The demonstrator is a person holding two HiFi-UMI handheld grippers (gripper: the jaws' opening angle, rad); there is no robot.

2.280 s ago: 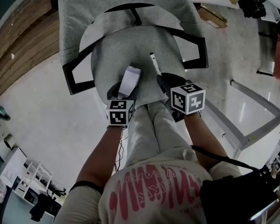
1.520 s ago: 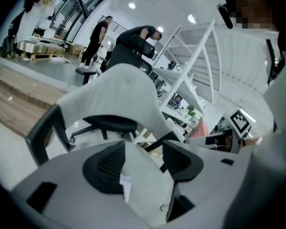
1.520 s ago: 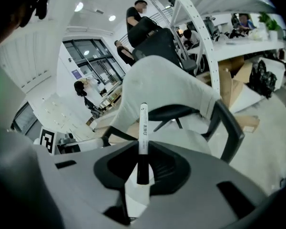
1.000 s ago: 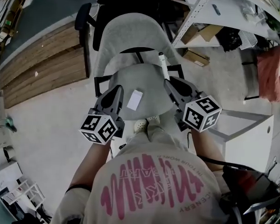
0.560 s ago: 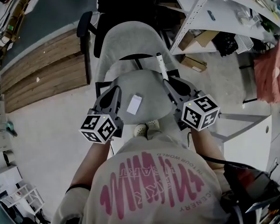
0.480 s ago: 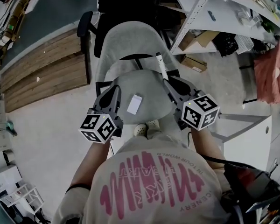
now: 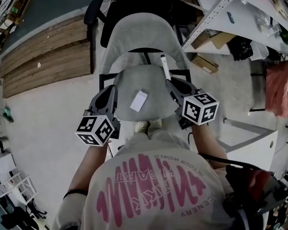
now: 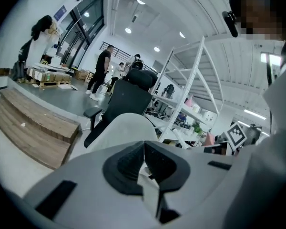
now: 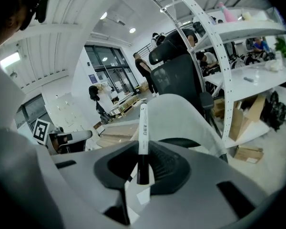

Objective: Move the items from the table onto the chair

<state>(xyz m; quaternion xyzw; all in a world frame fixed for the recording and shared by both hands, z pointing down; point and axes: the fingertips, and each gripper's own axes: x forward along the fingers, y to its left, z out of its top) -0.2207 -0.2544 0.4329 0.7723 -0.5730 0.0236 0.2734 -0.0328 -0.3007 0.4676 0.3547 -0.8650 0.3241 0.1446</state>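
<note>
**Marker poised over chair seat**

The right hand-held gripper (image 7: 171, 84) clamped a marker (image 7: 163, 67) by its dark end. Its long axis pointed away toward the backrest (image 7: 141, 32), above the seat's (image 7: 156, 87) right edge. The left hand-held gripper (image 7: 110, 92), closed and empty, sat beside a card (image 7: 138, 100) lying on the seat.

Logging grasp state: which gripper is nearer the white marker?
Right. The right gripper is shut on the marker; the left gripper, shut and empty, is at the opposite side of the chair seat.
</note>
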